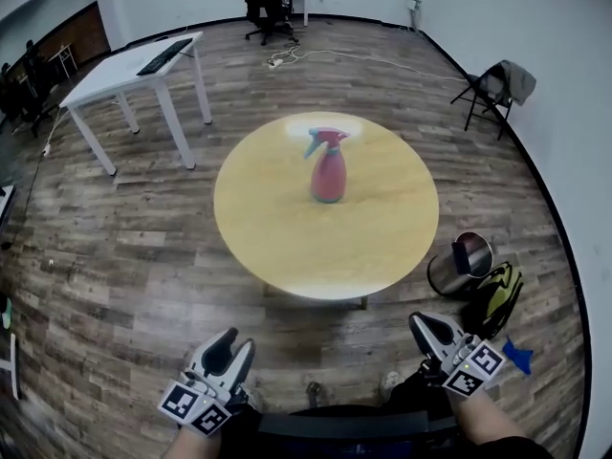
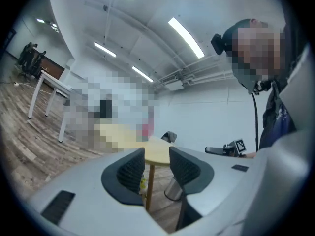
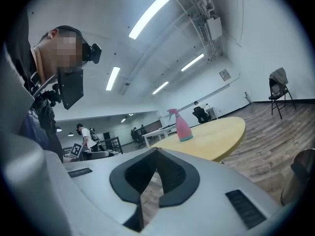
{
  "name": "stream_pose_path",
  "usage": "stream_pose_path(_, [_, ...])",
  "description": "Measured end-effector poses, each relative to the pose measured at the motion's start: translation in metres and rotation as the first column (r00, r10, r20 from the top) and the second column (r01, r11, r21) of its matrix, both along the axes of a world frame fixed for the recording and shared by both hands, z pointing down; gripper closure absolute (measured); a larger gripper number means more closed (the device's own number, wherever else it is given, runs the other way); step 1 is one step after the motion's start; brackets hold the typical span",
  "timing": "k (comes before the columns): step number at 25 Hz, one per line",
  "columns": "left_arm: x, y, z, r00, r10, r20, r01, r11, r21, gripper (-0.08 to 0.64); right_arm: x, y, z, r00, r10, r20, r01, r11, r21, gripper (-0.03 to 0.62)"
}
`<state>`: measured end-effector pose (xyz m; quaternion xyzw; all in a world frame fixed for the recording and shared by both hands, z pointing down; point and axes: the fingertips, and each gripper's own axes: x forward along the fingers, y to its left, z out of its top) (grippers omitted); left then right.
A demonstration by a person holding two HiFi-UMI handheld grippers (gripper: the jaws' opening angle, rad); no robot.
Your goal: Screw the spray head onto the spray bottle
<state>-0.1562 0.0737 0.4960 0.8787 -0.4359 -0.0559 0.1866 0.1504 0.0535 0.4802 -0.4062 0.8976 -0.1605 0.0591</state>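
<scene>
A pink spray bottle [image 1: 328,175] stands upright near the middle of the round yellow table [image 1: 382,237], with its pink and teal spray head [image 1: 327,141] on top. In the right gripper view the bottle [image 3: 183,129] stands far off on the table [image 3: 216,136]. Both grippers are low at the near side, off the table and well short of the bottle. My left gripper [image 1: 232,345] [image 2: 156,156] is open and holds nothing. My right gripper [image 1: 427,327] [image 3: 156,152] is shut with nothing in it.
A metal bin [image 1: 459,264] and a yellow and black bag [image 1: 494,299] sit on the wooden floor right of the table. A white desk [image 1: 134,70] stands at the back left. A folding chair [image 1: 492,89] is at the back right and an office chair [image 1: 266,3] at the far wall.
</scene>
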Motion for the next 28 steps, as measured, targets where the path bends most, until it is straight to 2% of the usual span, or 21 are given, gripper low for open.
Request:
stream_pose_path(3, [0.012, -0.054, -0.046, 1.000, 0.007, -0.002, -0.007, 0.996, 0.086, 0.380, 0.005, -0.048, -0.041, 1.000, 0.001, 0.000, -0.001, 0.998, 0.058, 0.546])
stream_pose_path(7, [0.039, -0.105, -0.096, 0.996, 0.085, 0.005, -0.084, 0.978, 0.190, 0.380, 0.000, -0.099, -0.100, 0.999, -0.033, -0.003, 0.033, 0.984, 0.175, 0.503])
stream_pose_path(11, [0.064, -0.153, -0.128, 0.989, 0.134, 0.064, -0.146, 0.954, 0.263, 0.380, -0.014, -0.139, -0.141, 0.996, -0.083, -0.038, 0.090, 0.964, 0.249, 0.492])
stream_pose_path(13, [0.070, -0.169, -0.130, 0.986, 0.141, 0.086, -0.159, 0.952, 0.262, 0.380, -0.023, -0.155, -0.142, 0.993, -0.106, -0.056, 0.117, 0.962, 0.245, 0.472])
stream_pose_path(16, [0.074, -0.198, -0.122, 0.983, 0.144, 0.110, -0.168, 0.952, 0.255, 0.379, -0.040, -0.194, -0.128, 0.984, -0.144, -0.101, 0.163, 0.965, 0.207, 0.406])
stream_pose_path(19, [0.072, -0.225, -0.104, 0.978, 0.149, 0.149, -0.180, 0.958, 0.224, 0.379, -0.062, -0.239, -0.103, 0.971, -0.192, -0.145, 0.213, 0.965, 0.149, 0.317])
stream_pose_path(23, [0.058, -0.253, -0.086, 0.972, 0.168, 0.164, -0.199, 0.961, 0.193, 0.379, -0.094, -0.296, -0.070, 0.952, -0.231, -0.200, 0.252, 0.964, 0.086, 0.181])
stream_pose_path(28, [0.052, -0.274, -0.074, 0.970, 0.189, 0.156, -0.216, 0.960, 0.181, 0.379, -0.123, -0.341, -0.043, 0.942, -0.249, -0.226, 0.264, 0.964, 0.039, 0.122])
